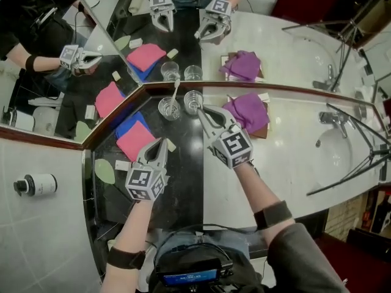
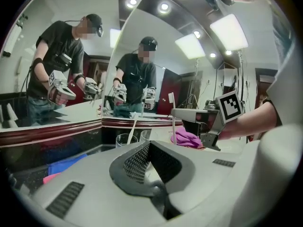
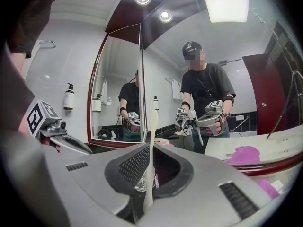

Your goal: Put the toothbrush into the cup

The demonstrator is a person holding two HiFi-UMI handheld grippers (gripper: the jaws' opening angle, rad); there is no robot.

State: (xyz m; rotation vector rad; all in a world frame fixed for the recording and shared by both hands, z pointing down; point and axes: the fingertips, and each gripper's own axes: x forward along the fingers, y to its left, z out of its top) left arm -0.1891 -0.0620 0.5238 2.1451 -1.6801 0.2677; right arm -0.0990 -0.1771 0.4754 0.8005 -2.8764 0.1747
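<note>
At the cup [image 1: 193, 101], your right gripper [image 1: 200, 110] clamps the toothbrush [image 3: 151, 141] upright, apparently lined up to drop in. Left gripper [image 1: 162, 141]: clenched, empty, parked aside.

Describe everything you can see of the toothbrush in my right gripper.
The toothbrush is a slim, straight, cream-white stick, plastic by its look; bristles cannot be made out. It stands nearly upright, clamped along its handle between the pads of the right gripper, which alone visibly touch it. Its upper part rises above the jaws; its lower end runs out of sight between them. It is held close to the right-hand glass cup by the mirror; whether it reaches into it cannot be told.
</note>
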